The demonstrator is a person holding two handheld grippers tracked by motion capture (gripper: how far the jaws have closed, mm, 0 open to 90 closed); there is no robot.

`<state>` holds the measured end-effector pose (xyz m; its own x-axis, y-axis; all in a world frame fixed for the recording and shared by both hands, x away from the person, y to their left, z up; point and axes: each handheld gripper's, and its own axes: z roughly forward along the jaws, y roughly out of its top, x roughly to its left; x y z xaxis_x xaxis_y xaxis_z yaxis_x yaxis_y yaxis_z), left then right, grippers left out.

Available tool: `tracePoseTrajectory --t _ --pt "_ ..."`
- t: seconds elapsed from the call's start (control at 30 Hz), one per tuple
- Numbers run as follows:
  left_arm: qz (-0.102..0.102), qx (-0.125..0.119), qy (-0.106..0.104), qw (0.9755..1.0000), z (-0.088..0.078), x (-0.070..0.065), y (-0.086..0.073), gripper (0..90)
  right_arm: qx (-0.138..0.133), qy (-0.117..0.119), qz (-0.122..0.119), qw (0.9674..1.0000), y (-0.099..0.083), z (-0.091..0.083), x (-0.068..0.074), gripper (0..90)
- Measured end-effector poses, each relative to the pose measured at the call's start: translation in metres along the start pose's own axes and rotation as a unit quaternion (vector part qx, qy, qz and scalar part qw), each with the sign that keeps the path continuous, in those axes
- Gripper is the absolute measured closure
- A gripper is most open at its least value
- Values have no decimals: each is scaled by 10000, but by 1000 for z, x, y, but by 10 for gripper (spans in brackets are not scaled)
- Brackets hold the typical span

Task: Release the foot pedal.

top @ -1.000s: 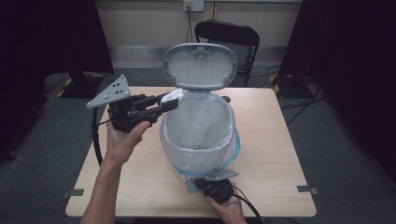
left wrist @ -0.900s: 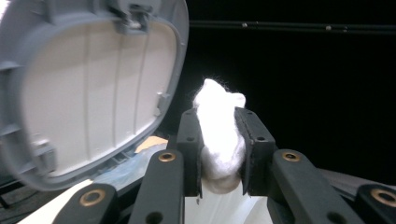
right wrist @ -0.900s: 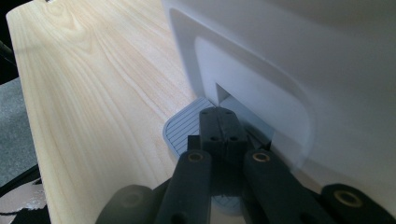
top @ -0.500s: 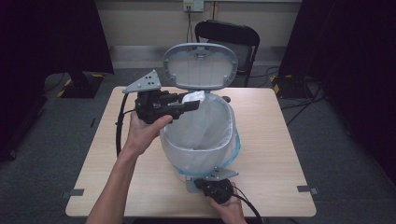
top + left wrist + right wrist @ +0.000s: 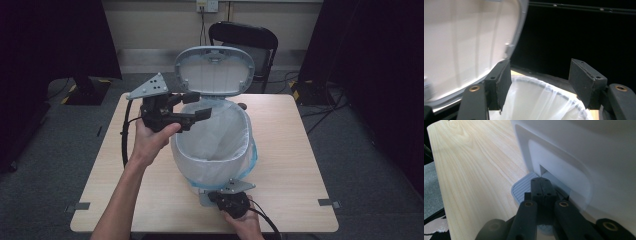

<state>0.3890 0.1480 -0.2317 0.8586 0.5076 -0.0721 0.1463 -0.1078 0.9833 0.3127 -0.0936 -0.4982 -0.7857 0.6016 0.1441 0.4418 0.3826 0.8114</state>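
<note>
On the wooden worktop (image 5: 295, 165), the pedal bin (image 5: 212, 170) stands lid-up (image 5: 215, 70), holding a white liner (image 5: 215, 140). My left fingers (image 5: 197, 105) have just been opening, empty; my right fingers (image 5: 543, 187), clenched, press the pedal (image 5: 522, 188).

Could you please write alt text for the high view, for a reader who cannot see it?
A white pedal bin with its lid up stands on a wooden table. The left gripper, fingers open, hovers at the bin's rim, while the right gripper presses the pedal.
</note>
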Motion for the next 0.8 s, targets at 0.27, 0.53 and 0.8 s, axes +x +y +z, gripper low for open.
tracePoseTrajectory --t 0.27,0.53,0.8 --pt "-183 -7 634 9978 -29 15 -14 294 1 3 30 10000 0 0 0 900" --pt "-294 -60 1196 9924 -68 33 -34 282 -2 6 36 10000 0 0 -1 900" --pt "-425 -55 1553 9869 -102 47 -51 275 6 1 36 10000 0 0 -1 900"
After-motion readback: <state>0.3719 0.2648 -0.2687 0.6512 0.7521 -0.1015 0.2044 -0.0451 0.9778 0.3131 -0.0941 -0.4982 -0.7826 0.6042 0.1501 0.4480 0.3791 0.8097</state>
